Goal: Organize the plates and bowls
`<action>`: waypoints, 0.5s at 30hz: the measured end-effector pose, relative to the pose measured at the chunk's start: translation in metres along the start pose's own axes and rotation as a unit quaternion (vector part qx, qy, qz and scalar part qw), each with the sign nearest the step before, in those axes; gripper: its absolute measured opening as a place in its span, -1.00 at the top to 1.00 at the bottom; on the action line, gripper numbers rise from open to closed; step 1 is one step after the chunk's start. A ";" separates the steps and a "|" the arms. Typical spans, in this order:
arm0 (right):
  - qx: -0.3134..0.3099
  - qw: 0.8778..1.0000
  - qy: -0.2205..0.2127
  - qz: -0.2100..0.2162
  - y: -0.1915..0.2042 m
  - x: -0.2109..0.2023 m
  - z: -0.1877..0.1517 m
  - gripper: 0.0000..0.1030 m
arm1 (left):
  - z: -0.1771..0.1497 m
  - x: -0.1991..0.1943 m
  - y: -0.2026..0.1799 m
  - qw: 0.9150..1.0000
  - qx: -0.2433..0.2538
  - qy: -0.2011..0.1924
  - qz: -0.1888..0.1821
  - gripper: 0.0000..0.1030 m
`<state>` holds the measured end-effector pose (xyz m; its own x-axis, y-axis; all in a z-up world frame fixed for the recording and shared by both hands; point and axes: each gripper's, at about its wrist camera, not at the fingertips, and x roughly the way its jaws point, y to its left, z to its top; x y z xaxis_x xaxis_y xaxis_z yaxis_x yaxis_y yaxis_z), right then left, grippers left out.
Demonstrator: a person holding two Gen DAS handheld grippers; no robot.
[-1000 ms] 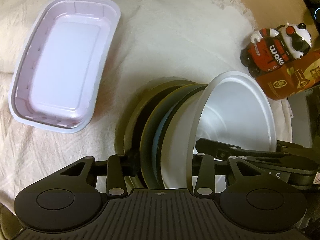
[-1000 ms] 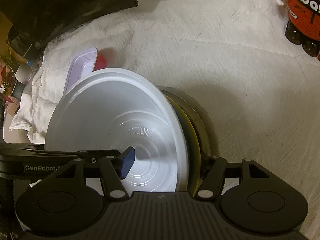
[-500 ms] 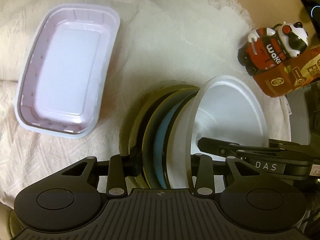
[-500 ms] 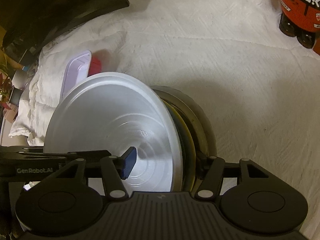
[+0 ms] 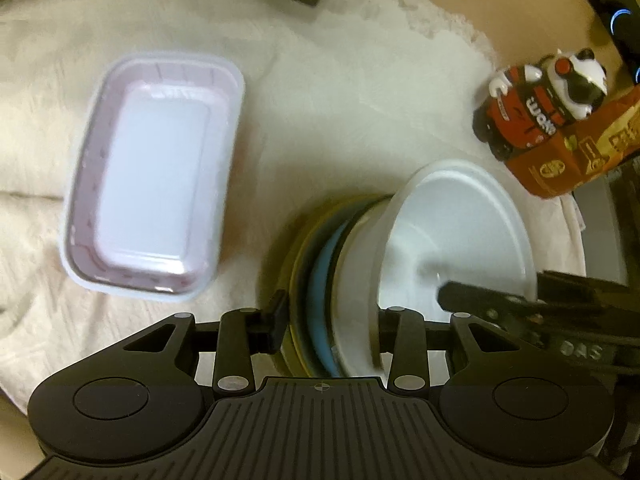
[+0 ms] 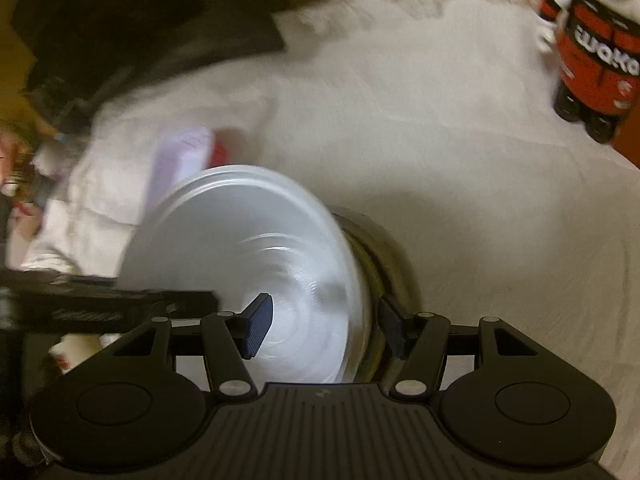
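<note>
A nested stack of plates and bowls stands on edge: a white bowl (image 5: pixel 460 236) innermost, then a blue plate (image 5: pixel 322 280), a yellow-green plate and a dark outer plate. My left gripper (image 5: pixel 332 320) is shut on the stack, one finger on the outer plate, the other inside the white bowl. My right gripper (image 6: pixel 324 322) clamps the same stack (image 6: pixel 248 264) from the opposite side, its blue pad (image 6: pixel 258 330) inside the white bowl. The stack is held above the white cloth (image 5: pixel 340 92). Both views are motion-blurred.
A white rectangular tray (image 5: pixel 154 208) lies on the cloth to the left, also visible edge-on in the right wrist view (image 6: pixel 180 156). A red-and-black panda figure (image 5: pixel 540 96) and an orange box (image 5: pixel 576 148) stand at the right edge. Dark objects lie beyond the cloth's far edge.
Both grippers have lifted the stack together; the cloth, tray and figure look smaller and farther away. The grip on the stack is unchanged.
</note>
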<state>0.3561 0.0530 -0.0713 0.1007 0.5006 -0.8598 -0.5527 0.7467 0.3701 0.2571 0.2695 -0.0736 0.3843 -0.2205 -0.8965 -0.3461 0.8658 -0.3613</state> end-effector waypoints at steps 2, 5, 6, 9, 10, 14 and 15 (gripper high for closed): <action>-0.004 1.000 -0.008 0.007 0.002 -0.005 0.000 -0.18 | 0.002 -0.006 0.004 1.000 -0.009 -0.011 -0.009 0.27; 0.000 1.000 -0.004 0.008 0.000 -0.002 -0.001 -0.18 | 0.004 -0.016 0.004 0.999 -0.014 -0.022 -0.034 0.38; 0.002 1.000 -0.001 0.007 -0.002 0.000 -0.003 -0.18 | 0.004 -0.018 0.002 0.999 -0.011 -0.026 -0.028 0.38; 0.008 1.000 0.006 0.010 -0.006 0.005 -0.004 -0.14 | 0.003 -0.019 0.000 0.999 -0.012 -0.027 -0.018 0.38; 0.006 1.000 0.005 0.010 -0.006 0.004 -0.005 -0.14 | 0.003 -0.019 0.001 0.999 -0.014 -0.026 -0.019 0.38; 0.007 1.000 0.005 0.017 -0.005 0.003 -0.005 -0.20 | 0.000 -0.015 0.002 0.999 -0.023 -0.015 -0.032 0.37; 0.010 1.000 0.005 0.019 -0.005 0.003 -0.005 -0.21 | 0.000 -0.014 0.001 0.999 -0.022 -0.015 -0.027 0.38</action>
<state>0.3551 0.0483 -0.0771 0.0727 0.5246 -0.8483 -0.5399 0.7358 0.4088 0.2517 0.2733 -0.0618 0.4294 -0.2526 -0.8671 -0.3613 0.8319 -0.4213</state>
